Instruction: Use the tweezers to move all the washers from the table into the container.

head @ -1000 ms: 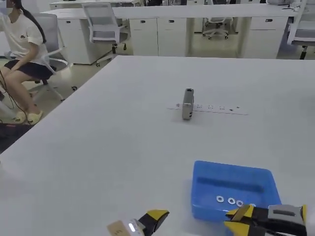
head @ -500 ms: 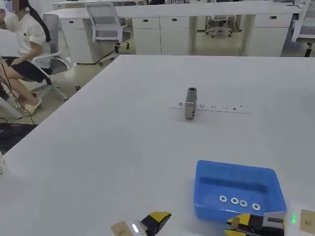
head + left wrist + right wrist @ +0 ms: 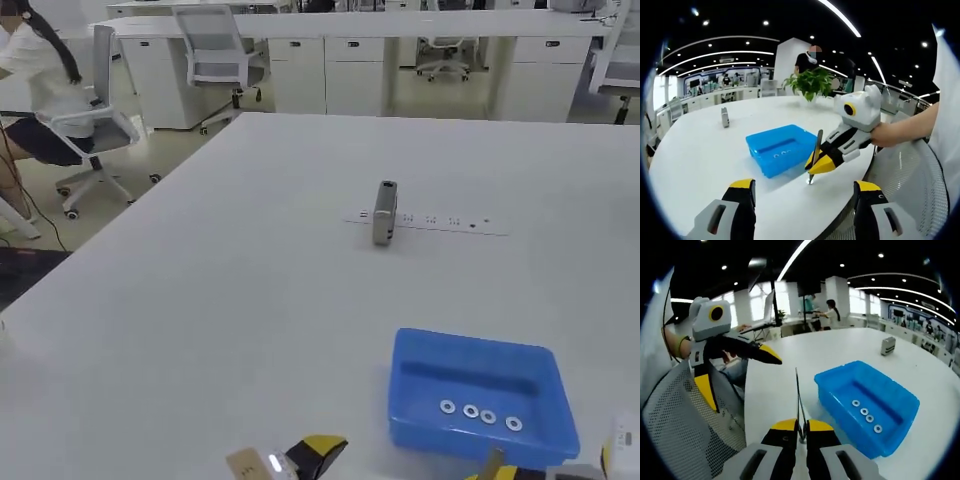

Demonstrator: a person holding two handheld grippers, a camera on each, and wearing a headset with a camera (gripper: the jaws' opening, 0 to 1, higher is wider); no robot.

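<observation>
White table [image 3: 250,300] bears four washers [image 3: 480,414] in a row inside the blue container [image 3: 480,440], at 5 o'clock in the head view. In the right gripper view, tweezers [image 3: 798,395] stand at its 9 o'clock, clamped by the right gripper [image 3: 799,424]; the left gripper [image 3: 805,186] gapes, empty.

White counter [image 3: 250,260] carries a small grey upright box-shaped device [image 3: 384,212], touching a flat white strip with dark marks [image 3: 440,222]. Grey mesh-back office chair [image 3: 215,45] beyond, near white drawer cabinets [image 3: 320,75]. Person in white top [image 3: 30,70] seated far left. Green leafy potted plant [image 3: 811,82].
</observation>
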